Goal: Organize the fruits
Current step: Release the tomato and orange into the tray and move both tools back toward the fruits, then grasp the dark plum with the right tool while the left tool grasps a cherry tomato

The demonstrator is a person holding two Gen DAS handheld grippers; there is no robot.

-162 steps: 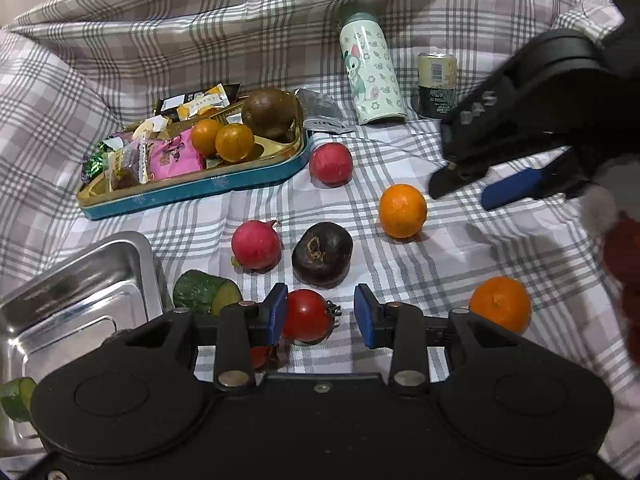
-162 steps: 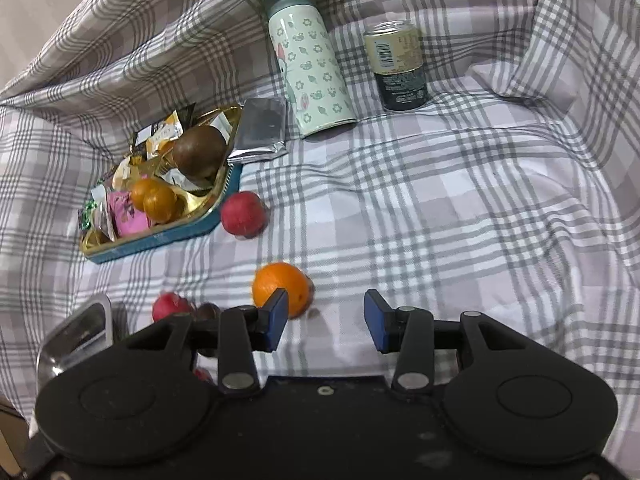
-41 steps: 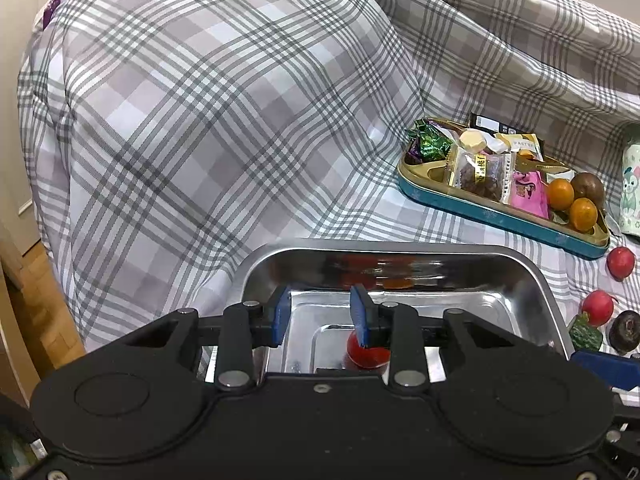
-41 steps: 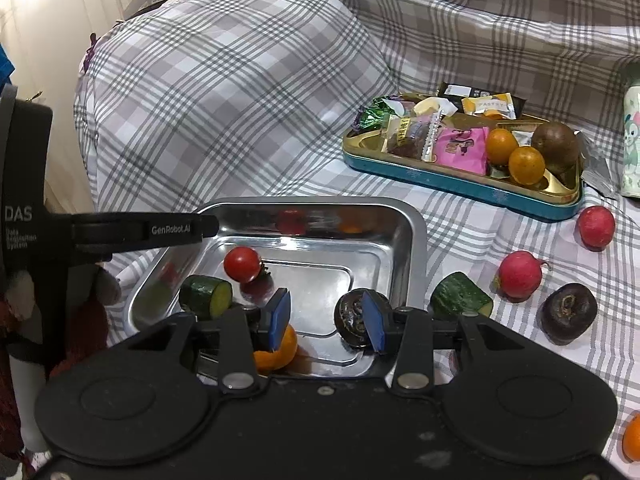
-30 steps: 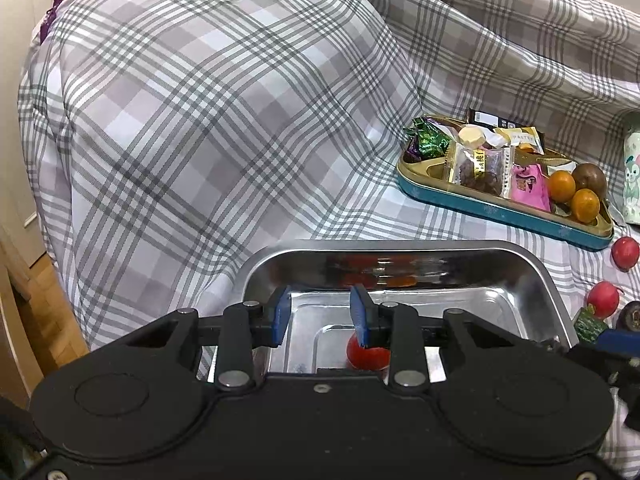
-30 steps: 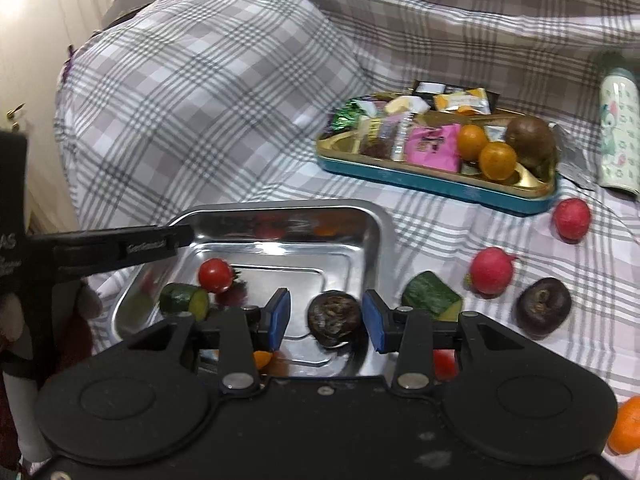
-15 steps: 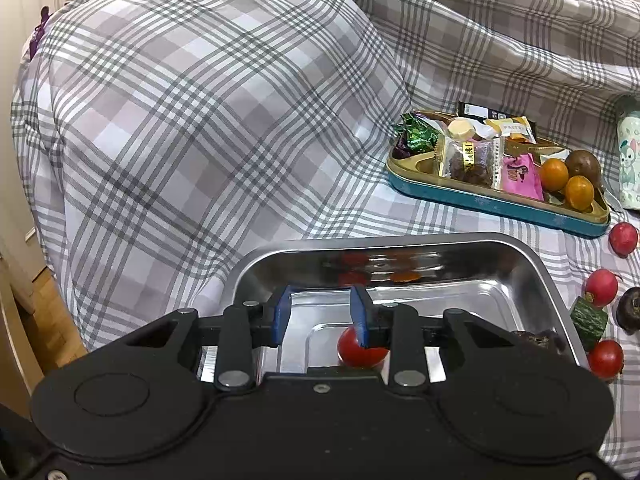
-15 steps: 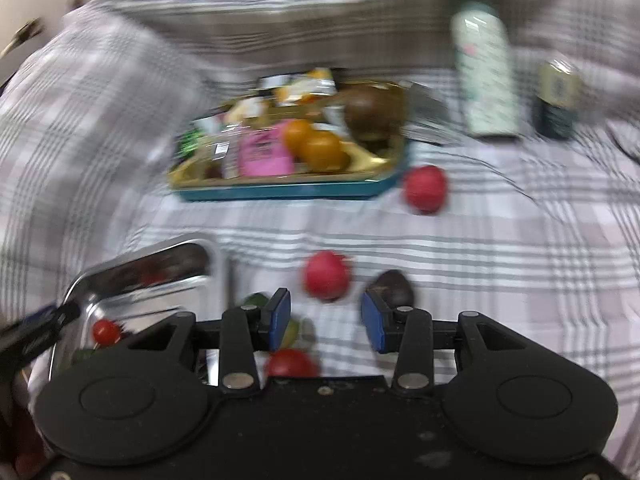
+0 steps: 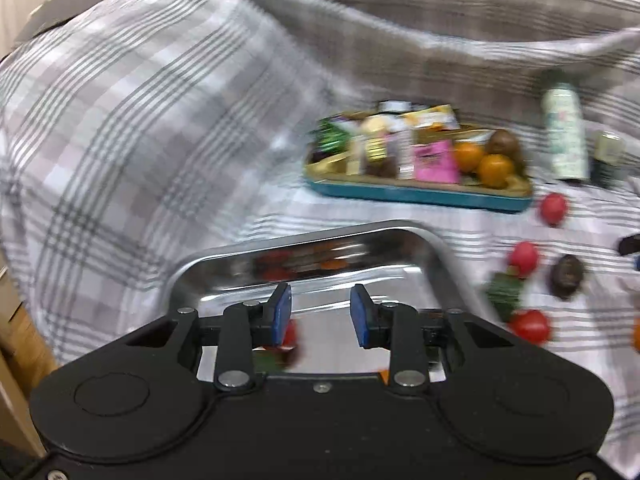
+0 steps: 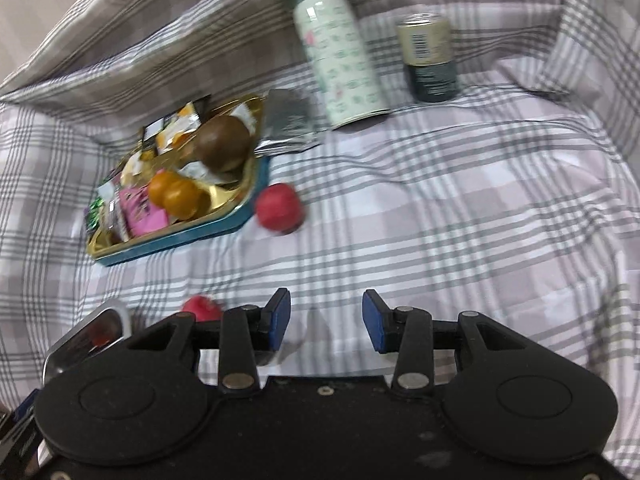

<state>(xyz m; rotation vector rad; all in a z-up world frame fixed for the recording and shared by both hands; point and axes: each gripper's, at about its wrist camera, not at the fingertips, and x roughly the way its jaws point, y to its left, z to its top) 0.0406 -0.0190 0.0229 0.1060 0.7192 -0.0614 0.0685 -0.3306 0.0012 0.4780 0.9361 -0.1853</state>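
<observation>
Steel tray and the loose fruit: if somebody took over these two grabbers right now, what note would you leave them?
Left gripper: open, empty, above the steel tray.
Right gripper: open, empty, above the cloth.
Done: tray tomato and a few blurred pieces lie in the tray.
Left: loose tomato, cucumber piece, dark fruit, near red fruit and far red fruit, all on the cloth beside the tray.
</observation>
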